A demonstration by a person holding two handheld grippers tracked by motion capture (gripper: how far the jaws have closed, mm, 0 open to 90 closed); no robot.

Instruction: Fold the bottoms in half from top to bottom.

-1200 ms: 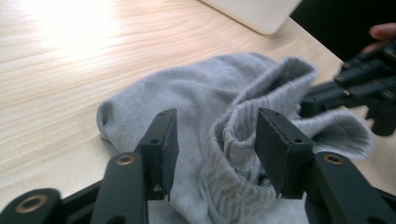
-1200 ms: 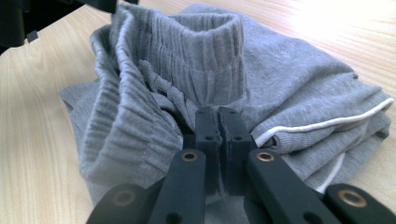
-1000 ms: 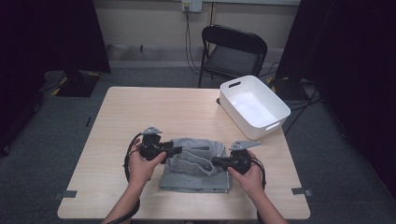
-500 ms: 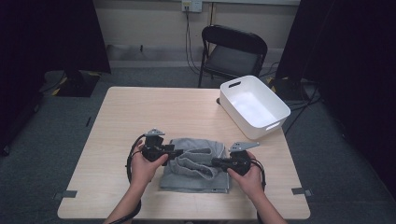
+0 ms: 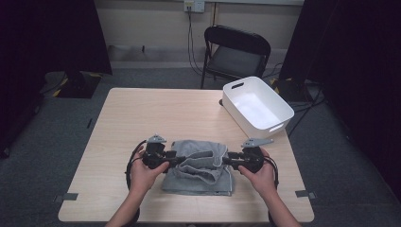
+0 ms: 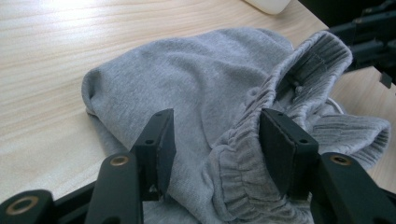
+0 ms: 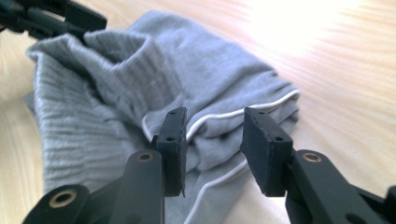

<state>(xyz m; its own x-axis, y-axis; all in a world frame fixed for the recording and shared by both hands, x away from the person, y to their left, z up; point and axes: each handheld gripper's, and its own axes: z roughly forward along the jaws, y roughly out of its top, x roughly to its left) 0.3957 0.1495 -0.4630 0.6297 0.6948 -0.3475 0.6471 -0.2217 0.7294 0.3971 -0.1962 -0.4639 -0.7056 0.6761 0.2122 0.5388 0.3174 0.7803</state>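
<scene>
Clearly, the soft grey knitted garment lies bunched low and centre in the high view, on the pale wood-grain tabletop, near the bottom edge and well apart from the white rectangular plastic bin at the upper right. The left claw comes in at the garment's left edge and the right claw at its right edge, each held in a hand. In the left gripper view the left claw's jaws stand apart, with the ribbed, elasticated band of the garment lying between them but not pinched. In the right gripper view the right claw's jaws are likewise apart, straddling a fold with thin white piping. I judge the main risk to be an uneven catch: should either claw close on several bunched layers, or only on a thin fold edge, the cloth could slip free or lift as a tangled lump. Pulling the two sides at different heights might also drag the garment toward the tabletop's near edge.
</scene>
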